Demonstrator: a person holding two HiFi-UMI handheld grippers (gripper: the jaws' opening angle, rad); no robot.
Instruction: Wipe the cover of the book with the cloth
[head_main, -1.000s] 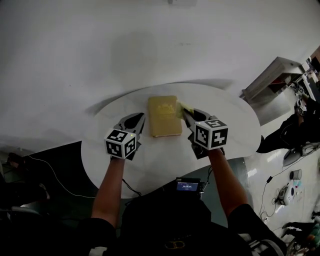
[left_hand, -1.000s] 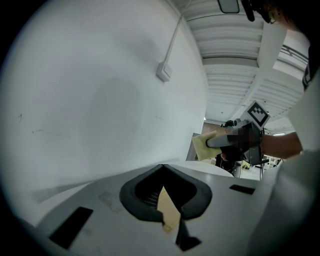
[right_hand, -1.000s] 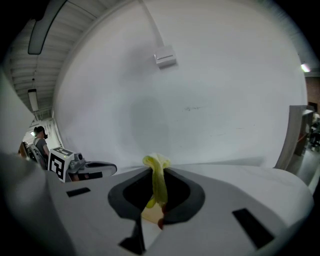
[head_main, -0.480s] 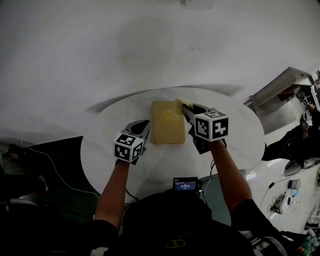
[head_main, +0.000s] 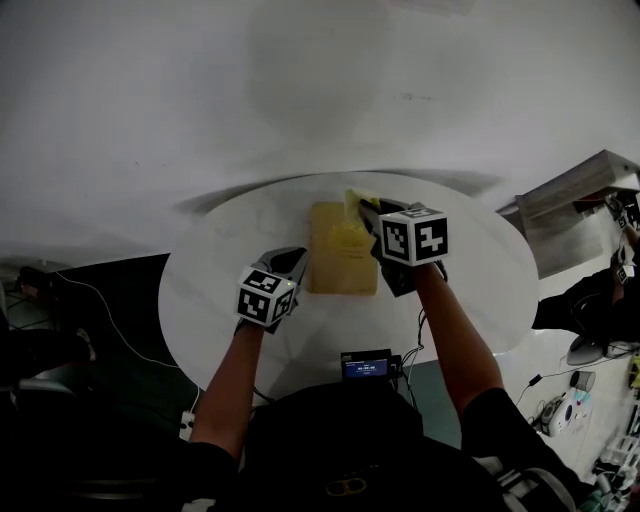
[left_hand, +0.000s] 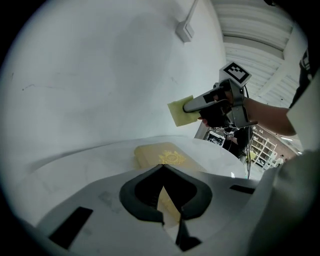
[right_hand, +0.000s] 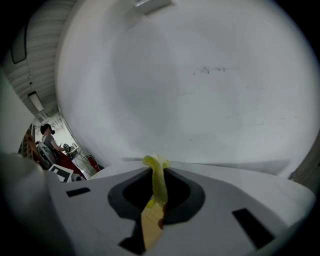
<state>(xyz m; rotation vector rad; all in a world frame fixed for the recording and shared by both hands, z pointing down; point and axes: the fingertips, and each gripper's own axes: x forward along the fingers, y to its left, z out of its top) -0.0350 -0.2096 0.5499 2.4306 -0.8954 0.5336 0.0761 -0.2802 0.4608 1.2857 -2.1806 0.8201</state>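
**Both forearms are reaching forward over the round table (head_main: 215, 275).** The left gripper (head_main: 296, 258) is pointing down at a slant just beside the left edge of the book (head_main: 338, 262), its jaws pressing together with nothing between them. The right gripper (head_main: 366, 208) is hovering over the book's far right corner, its jaws clamping a yellow cloth (head_main: 356, 198) that is hanging clear above the cover. The book is lying flat, cover up. In the head view the right gripper is covering part of the book's right edge. In the left gripper view that gripper's own body is cutting off the book's near end. Whether the left gripper is touching the table cannot be told.
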